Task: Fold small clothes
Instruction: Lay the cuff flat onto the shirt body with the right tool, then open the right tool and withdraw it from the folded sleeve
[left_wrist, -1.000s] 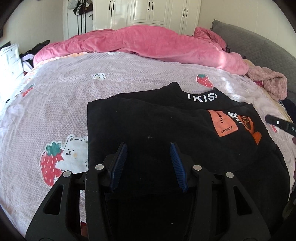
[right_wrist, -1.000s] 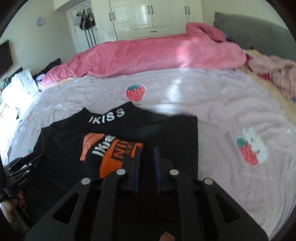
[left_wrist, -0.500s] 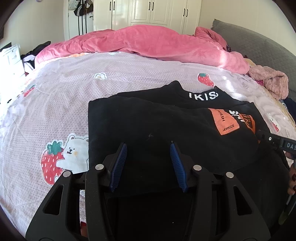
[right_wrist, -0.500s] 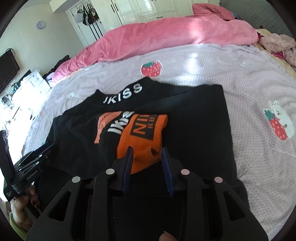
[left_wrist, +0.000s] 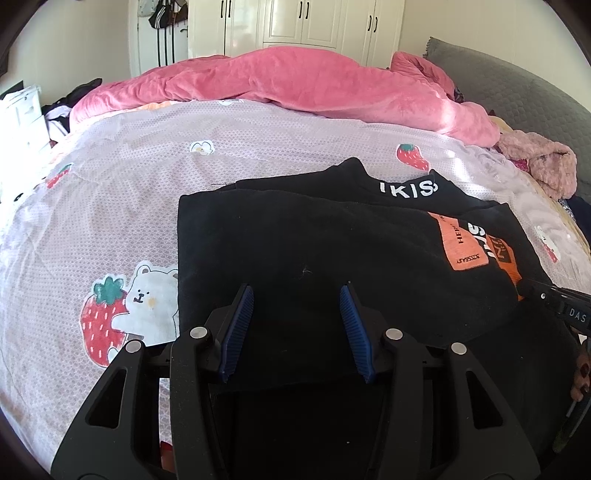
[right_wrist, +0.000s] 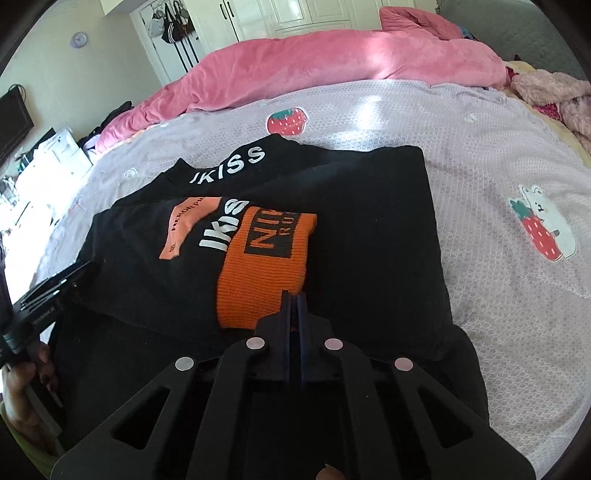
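A black top (right_wrist: 369, 229) lies spread flat on the bed, partly folded, both sides turned in over the middle. Its collar (right_wrist: 229, 168) points toward the far side, white letters reading "IKISS" across it. On the front sits an orange patch (right_wrist: 186, 227) with small dark print, more white lettering beside it. An orange knitted cuff (right_wrist: 266, 266) with a black label lies on top, near the front edge of the fold.

A home bedroom: bed (left_wrist: 258, 155), pink duvet (left_wrist: 295, 85), white wardrobe (left_wrist: 295, 22)
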